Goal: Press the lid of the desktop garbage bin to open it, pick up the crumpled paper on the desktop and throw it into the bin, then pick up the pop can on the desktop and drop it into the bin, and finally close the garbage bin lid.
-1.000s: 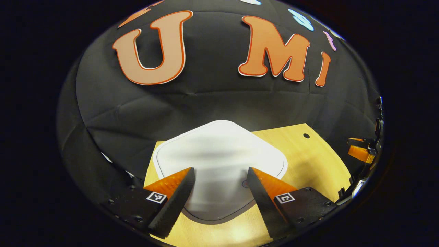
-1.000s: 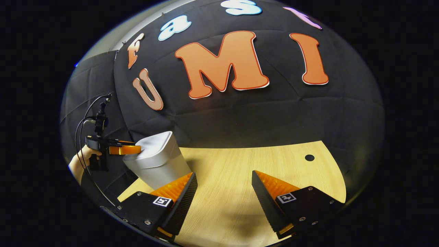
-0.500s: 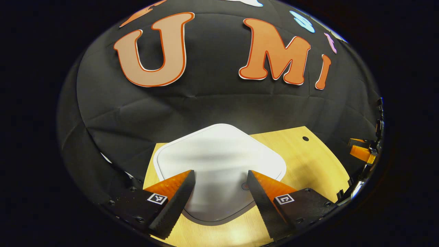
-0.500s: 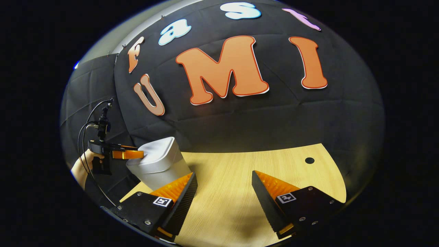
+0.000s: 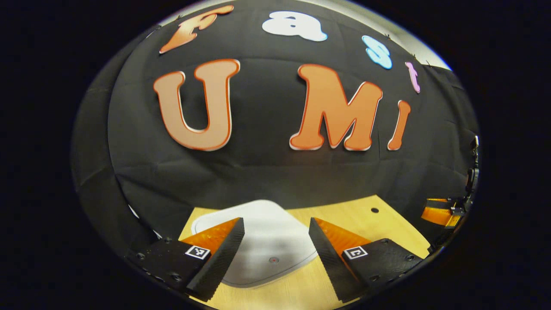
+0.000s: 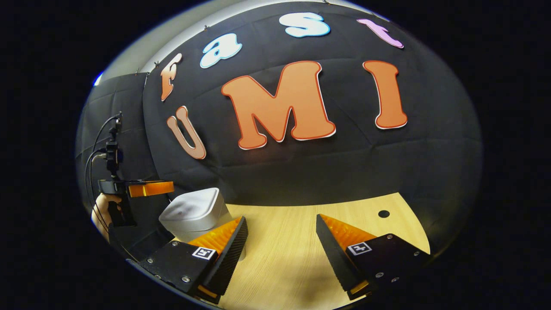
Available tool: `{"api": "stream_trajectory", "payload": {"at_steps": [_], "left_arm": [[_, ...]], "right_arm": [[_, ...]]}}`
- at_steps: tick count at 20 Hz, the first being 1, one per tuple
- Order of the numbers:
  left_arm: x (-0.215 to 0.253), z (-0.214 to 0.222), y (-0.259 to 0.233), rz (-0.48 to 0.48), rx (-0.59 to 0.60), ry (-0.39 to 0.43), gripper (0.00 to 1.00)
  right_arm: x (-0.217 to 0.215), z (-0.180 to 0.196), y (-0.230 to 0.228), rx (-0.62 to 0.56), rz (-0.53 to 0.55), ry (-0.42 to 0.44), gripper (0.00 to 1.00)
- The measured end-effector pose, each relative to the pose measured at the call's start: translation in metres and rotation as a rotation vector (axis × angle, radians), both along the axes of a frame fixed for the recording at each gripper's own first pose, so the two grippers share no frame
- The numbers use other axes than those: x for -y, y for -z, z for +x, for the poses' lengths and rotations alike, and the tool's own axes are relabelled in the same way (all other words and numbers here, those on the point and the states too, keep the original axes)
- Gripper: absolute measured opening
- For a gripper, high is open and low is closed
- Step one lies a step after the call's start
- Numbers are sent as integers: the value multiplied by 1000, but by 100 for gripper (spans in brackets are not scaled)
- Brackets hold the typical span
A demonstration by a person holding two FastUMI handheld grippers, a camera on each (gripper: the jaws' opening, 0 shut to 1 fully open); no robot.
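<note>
The white garbage bin (image 6: 193, 213) stands at the table's left end with its lid (image 5: 267, 249) lying flat and shut. My left gripper (image 5: 275, 221) hovers open above the lid, its fingers spread over it and apart from it. In the right gripper view that left gripper (image 6: 150, 188) hangs above and left of the bin, held by a hand (image 6: 101, 206). My right gripper (image 6: 281, 217) is open over bare wood with nothing between its fingers. It appears again at the far right of the left gripper view (image 5: 437, 214).
The light wooden table (image 6: 280, 267) has a round cable hole (image 6: 383, 213) near its back right corner. Black cloth walls close in behind the table and to the left of the bin. Cables (image 6: 92, 163) trail from the left gripper.
My left gripper has lifted up off the bin lid, so the lid now sits lower and smaller in its view. The right gripper's view has tilted up a little.
</note>
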State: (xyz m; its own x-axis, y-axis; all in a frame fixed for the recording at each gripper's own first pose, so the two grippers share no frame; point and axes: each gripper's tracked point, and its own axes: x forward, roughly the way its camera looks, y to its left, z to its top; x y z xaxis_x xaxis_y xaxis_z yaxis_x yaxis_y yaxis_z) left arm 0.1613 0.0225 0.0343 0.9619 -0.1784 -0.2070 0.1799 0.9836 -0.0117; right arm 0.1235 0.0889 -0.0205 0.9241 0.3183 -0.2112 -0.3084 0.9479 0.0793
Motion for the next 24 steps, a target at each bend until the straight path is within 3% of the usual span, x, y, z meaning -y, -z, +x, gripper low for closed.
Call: {"api": "stream_trajectory", "payload": {"at_steps": [3,6,12,13,14,16,24], "left_arm": [[21,-11,-18,-49,74,1,95],[36,-22,-18,-130,112,-16,95],[35,-53,-1,-111,203,-119,95],[36,-58,3,-111,211,-130,95],[38,-63,8,-103,214,-141,95],[40,-70,13,-83,227,-160,95],[54,-66,20,-75,217,-132,95]], "right_arm": [[2,-2,-10,38,-3,26,100],[9,-5,-21,103,-17,80,95],[24,-15,-18,162,-62,177,95],[27,-16,-14,161,-72,195,100],[31,-17,-8,161,-85,214,95],[37,-20,-5,173,-107,247,95],[27,-18,0,170,-106,240,95]]}}
